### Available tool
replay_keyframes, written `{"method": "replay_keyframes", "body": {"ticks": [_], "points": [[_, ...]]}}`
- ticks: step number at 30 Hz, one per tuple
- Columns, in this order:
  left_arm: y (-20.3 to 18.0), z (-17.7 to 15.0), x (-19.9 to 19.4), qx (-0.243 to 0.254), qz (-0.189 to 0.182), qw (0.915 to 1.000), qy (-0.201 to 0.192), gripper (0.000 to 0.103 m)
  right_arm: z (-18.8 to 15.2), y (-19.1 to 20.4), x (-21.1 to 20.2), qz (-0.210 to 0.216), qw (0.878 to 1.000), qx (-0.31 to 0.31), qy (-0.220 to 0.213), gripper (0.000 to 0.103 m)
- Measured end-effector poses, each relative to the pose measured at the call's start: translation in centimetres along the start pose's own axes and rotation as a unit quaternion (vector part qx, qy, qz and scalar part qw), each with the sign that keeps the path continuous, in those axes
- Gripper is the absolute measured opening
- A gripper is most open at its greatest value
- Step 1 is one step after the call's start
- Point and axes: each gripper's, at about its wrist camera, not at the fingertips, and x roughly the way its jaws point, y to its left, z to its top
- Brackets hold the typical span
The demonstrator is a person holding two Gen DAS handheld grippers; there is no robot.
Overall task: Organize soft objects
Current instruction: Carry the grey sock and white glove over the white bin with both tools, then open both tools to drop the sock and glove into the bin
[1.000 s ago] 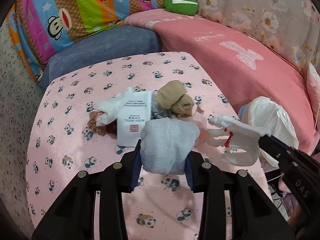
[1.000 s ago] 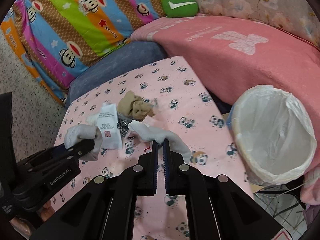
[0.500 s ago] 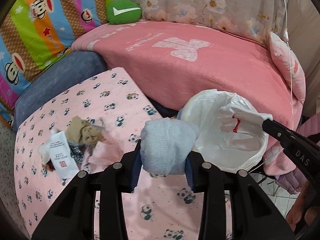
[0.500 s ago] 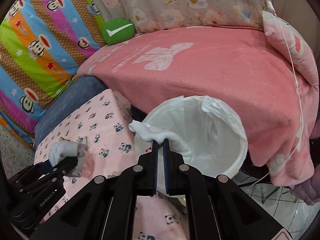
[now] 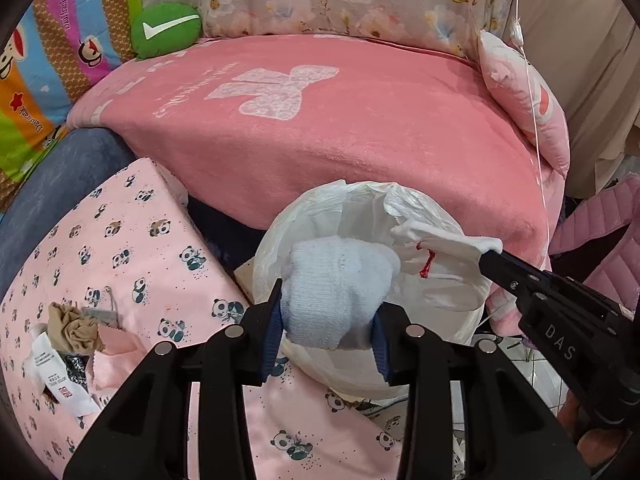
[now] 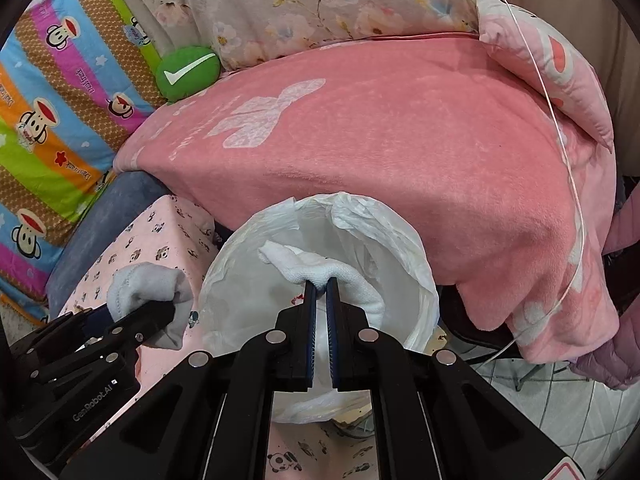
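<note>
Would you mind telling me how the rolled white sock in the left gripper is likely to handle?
The rolled white sock bulges out around the fingers, so it is probably soft and squashy. It holds its bundled shape, so probably not floppy. It likely weighs little and should drop without bouncing.

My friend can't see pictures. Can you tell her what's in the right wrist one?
The right tool pinches a thin white cloth sock over a round bin lined with a white plastic bag. To its left, the left tool grips a rolled pale grey sock above a pink panda-print cloth. Behind lies a pink blanket.
</note>
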Motion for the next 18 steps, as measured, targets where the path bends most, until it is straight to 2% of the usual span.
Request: {"method": "replay_keyframes", "body": {"ticks": [4,6,8,10,12,18], "points": [[-0.4,0.6,0.8,0.006,-0.014,0.9998,0.010,0.042,0.4,-0.2,0.5,-0.006,1.000,0.003,0.000,0.007],[-0.4,0.7,1.0,0.005,-0.012,0.9999,0.011,0.051,0.5,-0.2,0.5,-0.006,1.000,0.005,-0.001,0.013],[-0.2,0.7,0.8,0.001,-0.008,1.0000,0.006,0.069,0.5,-0.2,0.4,-0.006,1.000,0.007,-0.003,0.013],[0.1,0.7,0.4,-0.006,-0.002,1.0000,-0.003,0.077,0.5,-0.1,0.4,-0.007,1.000,0.006,-0.005,0.017],[0.3,0.7,0.1,-0.009,0.000,0.9999,-0.007,0.078,0.6,0.0,0.2,-0.008,1.000,0.007,-0.007,0.025],[1.1,0.5,-0.9,-0.015,0.016,0.9996,-0.017,0.078,0.5,0.8,-0.7,-0.004,1.000,0.001,-0.014,0.038]]}}
